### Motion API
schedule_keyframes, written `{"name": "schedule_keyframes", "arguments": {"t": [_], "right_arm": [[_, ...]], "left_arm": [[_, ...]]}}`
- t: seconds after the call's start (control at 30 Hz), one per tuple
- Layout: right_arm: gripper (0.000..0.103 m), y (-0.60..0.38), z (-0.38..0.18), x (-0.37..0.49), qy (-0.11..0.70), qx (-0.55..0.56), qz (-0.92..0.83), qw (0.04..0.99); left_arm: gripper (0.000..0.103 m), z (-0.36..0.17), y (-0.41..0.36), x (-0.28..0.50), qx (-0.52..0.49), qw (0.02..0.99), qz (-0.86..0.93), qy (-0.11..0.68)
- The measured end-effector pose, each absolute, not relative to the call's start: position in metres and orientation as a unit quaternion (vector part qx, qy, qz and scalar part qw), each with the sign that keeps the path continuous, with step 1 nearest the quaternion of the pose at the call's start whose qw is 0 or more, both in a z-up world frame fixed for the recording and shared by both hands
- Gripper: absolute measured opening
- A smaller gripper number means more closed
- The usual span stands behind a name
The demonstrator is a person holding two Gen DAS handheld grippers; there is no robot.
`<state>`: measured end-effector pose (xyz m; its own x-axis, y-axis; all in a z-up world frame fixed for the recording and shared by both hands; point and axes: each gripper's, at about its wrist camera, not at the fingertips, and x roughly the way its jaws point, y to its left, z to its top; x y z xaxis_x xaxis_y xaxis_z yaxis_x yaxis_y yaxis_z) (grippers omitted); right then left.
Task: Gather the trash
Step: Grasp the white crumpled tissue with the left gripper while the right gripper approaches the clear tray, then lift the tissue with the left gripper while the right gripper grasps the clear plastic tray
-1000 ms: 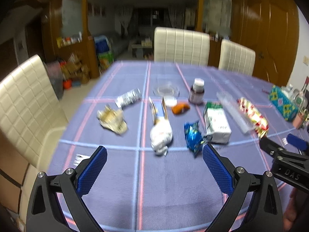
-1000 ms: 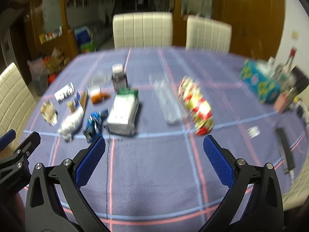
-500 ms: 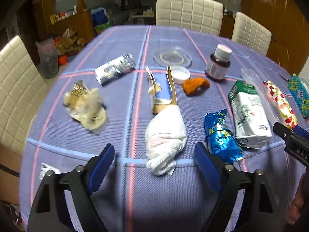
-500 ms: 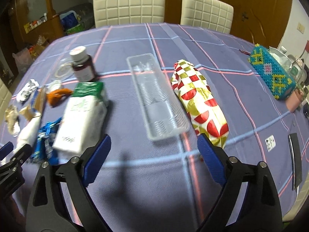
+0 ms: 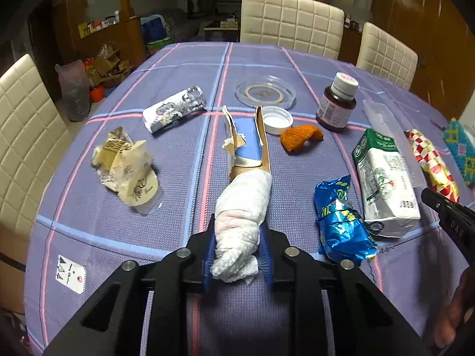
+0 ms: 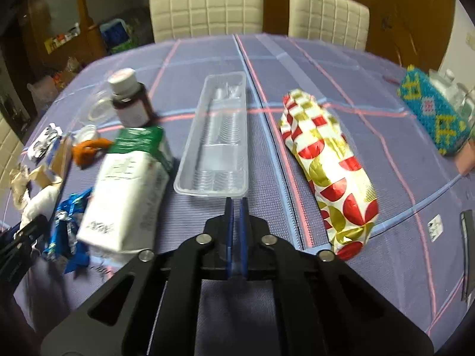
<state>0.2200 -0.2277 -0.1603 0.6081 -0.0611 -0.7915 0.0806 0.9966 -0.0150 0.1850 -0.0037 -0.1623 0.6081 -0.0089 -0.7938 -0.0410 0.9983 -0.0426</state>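
My left gripper (image 5: 237, 252) is shut on the near end of a crumpled white tissue wad (image 5: 243, 207) lying on the purple tablecloth. Around it lie a blue foil wrapper (image 5: 340, 225), a torn blue-and-brown carton (image 5: 249, 148), a beige crumpled wrapper (image 5: 127, 166), a silver wrapper (image 5: 175, 108) and an orange scrap (image 5: 299, 136). My right gripper (image 6: 236, 207) is shut just in front of the near rim of a clear plastic tray (image 6: 218, 139); whether it pinches the rim I cannot tell. A red-gold wrapper (image 6: 329, 166) lies to its right.
A white-green paper pack (image 6: 127, 187), a brown medicine bottle (image 6: 130, 103), a white cap (image 5: 277, 118) and a clear lid (image 5: 265, 92) sit on the table. A beaded teal box (image 6: 433, 112) stands far right. Cream chairs (image 5: 291, 20) stand around the table.
Both grippers moved forward and down and closed. The left one closed on the tissue wad; the right one closed at the clear tray's near edge.
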Motion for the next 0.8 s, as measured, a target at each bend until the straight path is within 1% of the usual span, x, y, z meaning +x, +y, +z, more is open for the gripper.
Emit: {"name": "schedule_keyframes", "arguments": {"t": [0.13, 0.2, 0.23, 0.27, 0.33, 0.57, 0.7, 0.8], "right_arm": [[0.0, -0.217, -0.145, 0.203, 0.41, -0.006, -0.036, 0.912], [0.001, -0.216, -0.141, 0.201, 0.408, -0.004, -0.027, 0.913], [0.004, -0.216, -0.14, 0.202, 0.412, 0.001, -0.02, 0.911], [0.004, -0.219, -0.139, 0.204, 0.419, 0.019, -0.009, 0.908], [0.004, -0.222, -0.138, 0.21, 0.43, 0.038, 0.013, 0.902], [0.004, -0.21, -0.146, 0.228, 0.441, 0.021, 0.021, 0.897], [0.004, -0.206, -0.145, 0.235, 0.423, -0.01, 0.006, 0.906], [0.004, -0.21, -0.145, 0.239, 0.418, -0.009, 0.007, 0.908]], "left_arm": [[0.023, -0.148, -0.005, 0.17, -0.024, 0.91, 0.003, 0.414], [0.023, -0.142, -0.006, 0.164, -0.023, 0.914, 0.003, 0.406], [0.023, -0.141, -0.006, 0.164, -0.024, 0.914, 0.004, 0.404], [0.023, -0.139, -0.006, 0.164, -0.025, 0.915, 0.004, 0.402], [0.023, -0.138, -0.005, 0.168, -0.026, 0.915, 0.005, 0.402], [0.023, -0.139, -0.007, 0.186, -0.025, 0.914, 0.005, 0.406], [0.023, -0.142, -0.01, 0.196, -0.023, 0.913, 0.005, 0.407], [0.023, -0.146, -0.01, 0.2, -0.024, 0.911, 0.003, 0.411]]}}
